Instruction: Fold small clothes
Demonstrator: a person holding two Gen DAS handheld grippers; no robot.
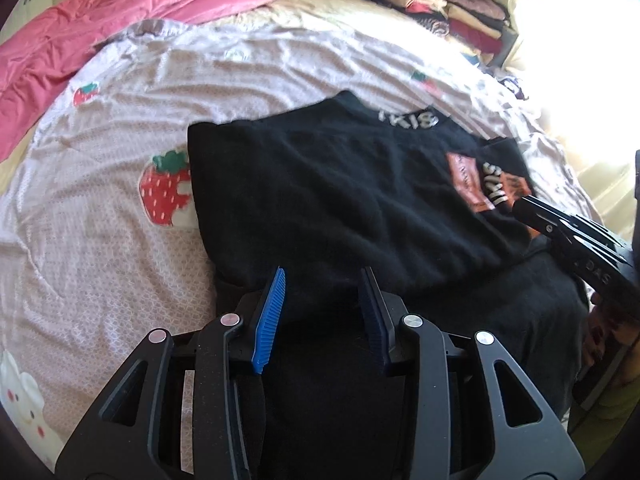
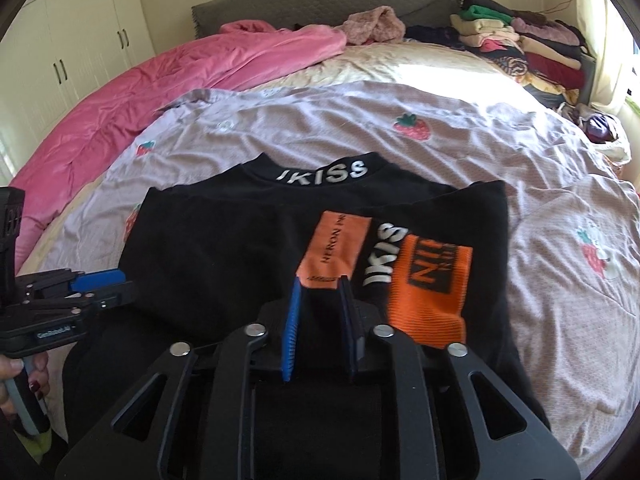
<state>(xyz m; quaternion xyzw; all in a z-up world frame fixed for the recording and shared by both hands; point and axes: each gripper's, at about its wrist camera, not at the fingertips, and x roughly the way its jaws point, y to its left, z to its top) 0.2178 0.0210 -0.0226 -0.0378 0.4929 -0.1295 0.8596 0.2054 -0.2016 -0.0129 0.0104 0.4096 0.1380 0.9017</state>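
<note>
Item: black top [image 2: 224, 248], soft, light knit (limp, I judge); I'd pinch hem corners. Left gripper [image 1: 322, 312] and right gripper [image 2: 320, 320] both part-open, empty.

Shirt hem: your left gripper [image 1: 322, 312] and right gripper [image 2: 322, 320] cover the near edge of the black shirt [image 2: 224, 248].
Right gripper tips: cut off at the left view's edge.
Folded pile [image 2: 532, 48]: single garments too small to tell apart.
Window side: washed out by glare.

"IKISS" on black top [image 2: 280, 248] collar, sleeve
</note>
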